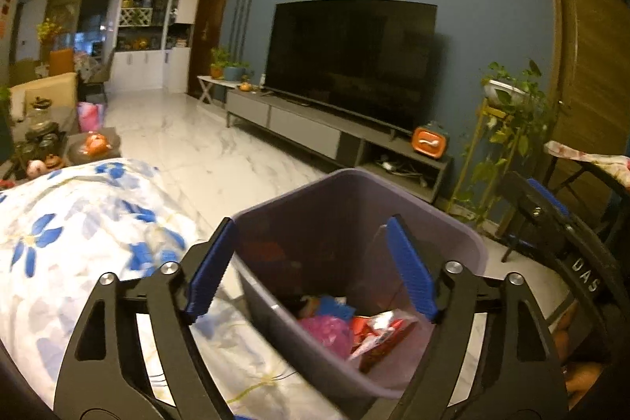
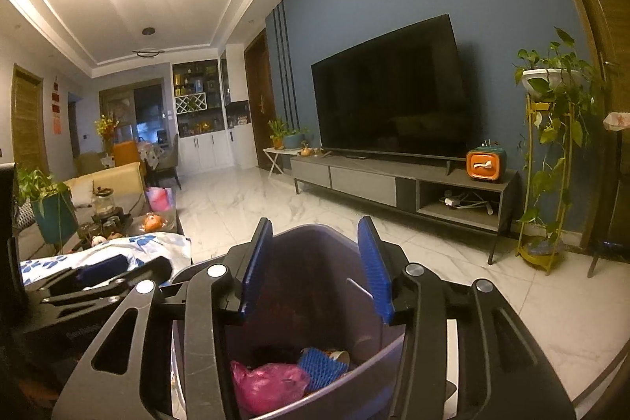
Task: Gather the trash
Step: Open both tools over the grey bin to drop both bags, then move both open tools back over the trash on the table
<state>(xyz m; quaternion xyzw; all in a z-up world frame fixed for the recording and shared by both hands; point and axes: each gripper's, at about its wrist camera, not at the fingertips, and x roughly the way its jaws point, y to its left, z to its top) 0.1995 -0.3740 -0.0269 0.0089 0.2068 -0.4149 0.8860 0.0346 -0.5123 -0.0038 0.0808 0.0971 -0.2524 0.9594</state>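
A grey plastic bin (image 1: 356, 180) stands on the floor right under both grippers. Inside it lie a pink bag (image 1: 327, 333), a red wrapper (image 1: 380, 337) and a blue foam net (image 1: 334, 306). My left gripper (image 1: 311, 262) hangs over the bin's mouth, open, with nothing between its blue pads. The right wrist view shows the same bin (image 2: 315, 229) with the pink bag (image 2: 267, 384) and the foam net (image 2: 321, 367). Above it, my right gripper (image 2: 315, 262) is open and empty too. Its blue-padded fingers (image 1: 551, 203) show at the right of the left wrist view.
A blue-flowered cloth (image 1: 78, 223) covers a surface left of the bin. Across the marble floor (image 1: 189, 144) stand a TV cabinet (image 1: 315, 128) with a large TV (image 1: 350, 61), a plant stand (image 2: 547, 184) and a dark chair (image 1: 590, 176) at right.
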